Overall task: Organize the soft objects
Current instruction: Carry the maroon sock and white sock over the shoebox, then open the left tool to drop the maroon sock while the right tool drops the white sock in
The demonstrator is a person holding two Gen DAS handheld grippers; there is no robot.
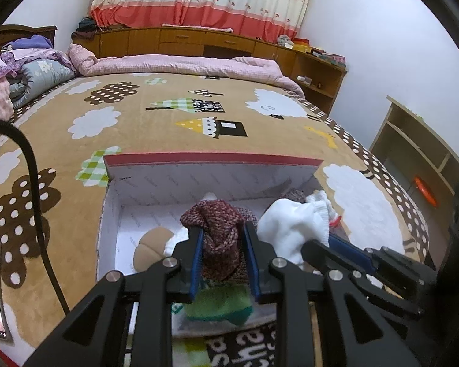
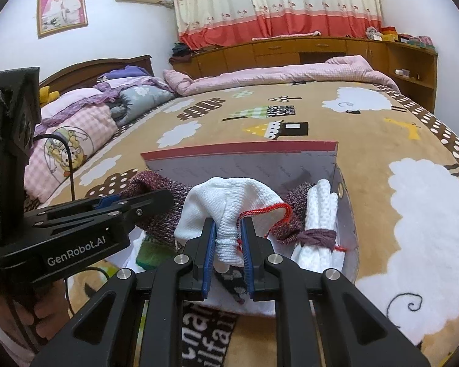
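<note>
Looking along the left wrist view:
- Left gripper (image 1: 222, 255): jaws pinched on a maroon knit sock (image 1: 220, 229); the sock's bunched end is seen past the blue pads, its body running back between them toward the camera.
- Long axis: roughly in line with the fingers, tilted slightly.
- Box (image 1: 212, 160): open, white-lined, red-edged cardboard, set on the brown patterned bedspread (image 1: 76, 98); it lies directly ahead of and below the held sock.
- Box contents: a tan rounded soft item (image 1: 151, 244) is seen at the left of the floor; a green item (image 1: 218, 304) is seen below the jaws.
- Right gripper: seen at the right, beside the left one, carrying a white sock (image 1: 293, 226).

Looking along the right wrist view:
- Right gripper (image 2: 226, 246): jaws pinched on the white sock's ribbed cuff; its rounded body billows forward past the pads, and a red-stitched edge (image 2: 272, 211) trails right.
- Tied bundle (image 2: 319, 229): white knit bound with a maroon band, lying against the box's right wall, just right of the jaws.
- Nearer hand: judged to be the right for the box's right side, the left for its open left floor.
- Turning relation: both socks hang above the box mouth; a lowering is judged to be needed before any release.
</note>
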